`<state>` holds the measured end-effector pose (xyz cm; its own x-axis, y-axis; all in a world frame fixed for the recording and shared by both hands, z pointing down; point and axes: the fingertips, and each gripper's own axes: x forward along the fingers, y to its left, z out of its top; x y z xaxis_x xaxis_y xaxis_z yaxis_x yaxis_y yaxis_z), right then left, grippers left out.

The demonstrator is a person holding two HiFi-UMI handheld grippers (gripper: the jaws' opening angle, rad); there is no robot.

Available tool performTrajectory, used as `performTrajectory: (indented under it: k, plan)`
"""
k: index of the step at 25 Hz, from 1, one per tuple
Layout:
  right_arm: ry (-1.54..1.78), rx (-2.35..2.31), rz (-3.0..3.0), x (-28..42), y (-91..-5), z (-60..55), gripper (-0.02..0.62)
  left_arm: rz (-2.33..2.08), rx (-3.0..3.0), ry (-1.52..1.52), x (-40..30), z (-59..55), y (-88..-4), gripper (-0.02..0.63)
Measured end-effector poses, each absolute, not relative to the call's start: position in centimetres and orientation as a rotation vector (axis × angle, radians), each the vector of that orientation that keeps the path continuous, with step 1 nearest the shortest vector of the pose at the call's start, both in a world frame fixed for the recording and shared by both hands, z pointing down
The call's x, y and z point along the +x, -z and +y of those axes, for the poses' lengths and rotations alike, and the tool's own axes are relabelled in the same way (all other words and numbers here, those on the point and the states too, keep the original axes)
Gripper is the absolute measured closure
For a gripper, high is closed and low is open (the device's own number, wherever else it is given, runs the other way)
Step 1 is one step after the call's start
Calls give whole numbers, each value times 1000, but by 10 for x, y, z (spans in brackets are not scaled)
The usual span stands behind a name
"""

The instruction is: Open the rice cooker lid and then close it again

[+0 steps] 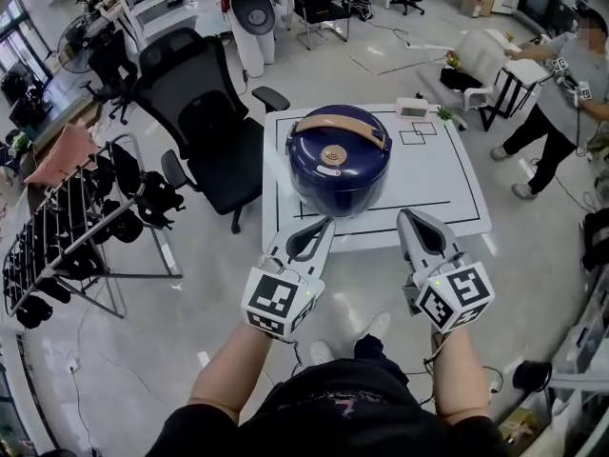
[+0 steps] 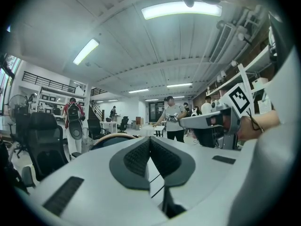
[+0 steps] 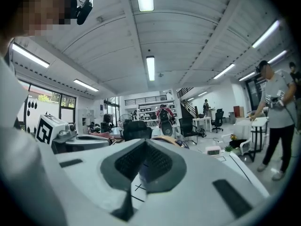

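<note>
Standing just beyond the left gripper (image 1: 325, 222) and right gripper (image 1: 405, 213), both clenched empty, is the rice cooker (image 1: 339, 160).

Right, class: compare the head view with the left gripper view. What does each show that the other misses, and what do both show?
Head view only: the whole closed lid from above, and the wearer's shoes.
Left gripper view only: the ceiling lights.
Both: the cooker, a black chair, the left hand-held gripper, the right hand-held gripper, both shut and empty, and a standing person.
</note>
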<state>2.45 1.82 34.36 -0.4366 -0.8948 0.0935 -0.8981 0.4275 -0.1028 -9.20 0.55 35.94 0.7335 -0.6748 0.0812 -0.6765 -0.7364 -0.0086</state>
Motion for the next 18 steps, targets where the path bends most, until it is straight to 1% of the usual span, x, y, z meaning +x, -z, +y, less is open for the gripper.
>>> performTrajectory:
  k: [9, 18]
  plan:
    - [-205, 1639, -2645, 40, -341, 23, 594, -1165, 2905, -120, -77, 8, -353, 603]
    - [-206, 1623, -2659, 35, -341, 25, 594, -1190, 2907, -118, -81, 12, -351, 603]
